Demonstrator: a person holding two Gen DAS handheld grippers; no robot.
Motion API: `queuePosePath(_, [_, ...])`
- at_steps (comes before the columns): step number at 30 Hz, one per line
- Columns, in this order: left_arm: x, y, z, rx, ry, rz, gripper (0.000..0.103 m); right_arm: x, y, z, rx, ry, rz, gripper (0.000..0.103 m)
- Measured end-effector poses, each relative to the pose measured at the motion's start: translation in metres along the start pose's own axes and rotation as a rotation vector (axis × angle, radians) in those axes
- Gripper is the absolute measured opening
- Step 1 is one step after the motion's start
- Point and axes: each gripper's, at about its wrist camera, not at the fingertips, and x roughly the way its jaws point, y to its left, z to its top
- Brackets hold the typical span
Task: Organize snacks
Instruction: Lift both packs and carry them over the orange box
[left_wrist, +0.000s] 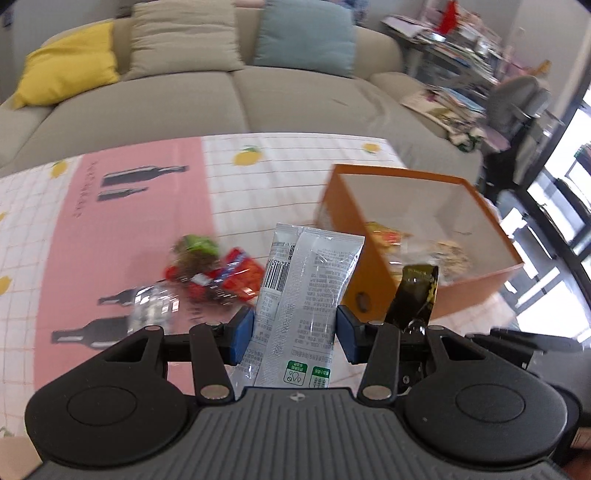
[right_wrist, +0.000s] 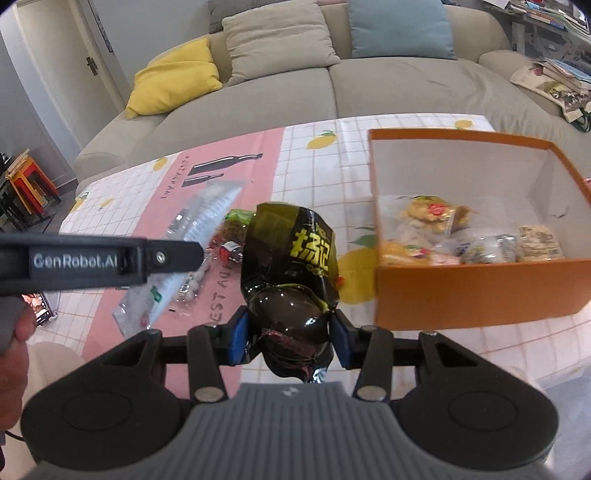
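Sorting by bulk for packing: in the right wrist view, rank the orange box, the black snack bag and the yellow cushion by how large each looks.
1. orange box, largest.
2. black snack bag, clamped in the right gripper; being so near the camera inflates it.
3. yellow cushion, far back on the sofa, so it only looks smallest; true order against the bag is unsure.

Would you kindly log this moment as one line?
left gripper: holds grey packet | right gripper: holds black packet | orange box: partly filled
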Motion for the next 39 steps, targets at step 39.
queuePosePath(39, [0.166, -0.181, 0.119, 0.374, 0.144, -0.175, 0.054, 0.022, -0.226, 0.105, -0.064, 0.15, -0.228, 0.045])
